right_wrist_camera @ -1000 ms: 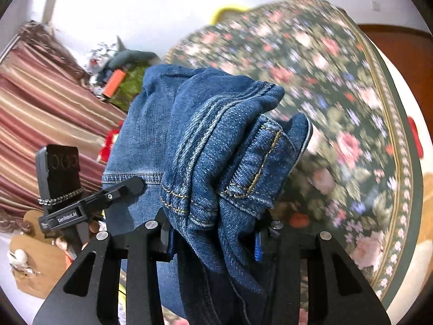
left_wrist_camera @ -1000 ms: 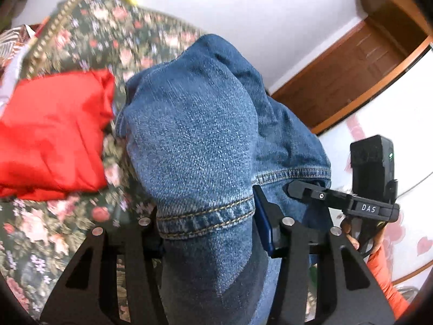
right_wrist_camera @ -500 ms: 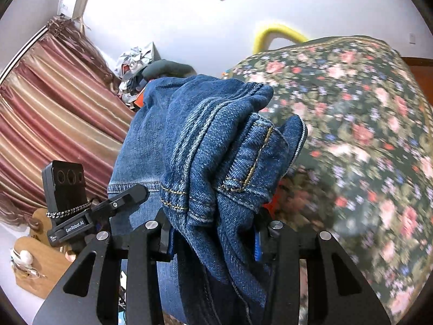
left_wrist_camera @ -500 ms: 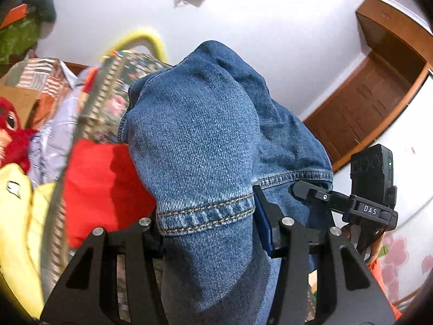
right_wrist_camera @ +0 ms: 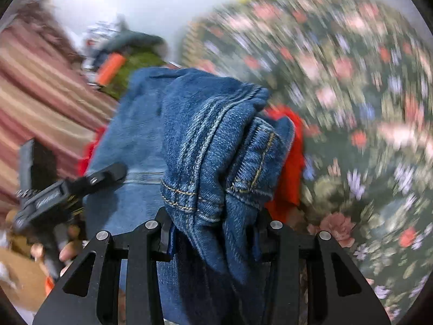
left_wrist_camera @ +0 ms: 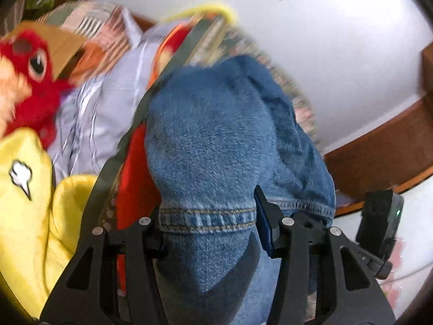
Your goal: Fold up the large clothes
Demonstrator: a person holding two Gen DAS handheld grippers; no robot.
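Jaws on both the left gripper [left_wrist_camera: 208, 233] and right gripper [right_wrist_camera: 213, 233] are pinching stitched hems of the heavy, thick blue denim jeans [left_wrist_camera: 216, 146], hoisted above the floral bedspread [right_wrist_camera: 351, 108], seams giving firm purchase, while blur and bunched cloth are hiding the legs below.
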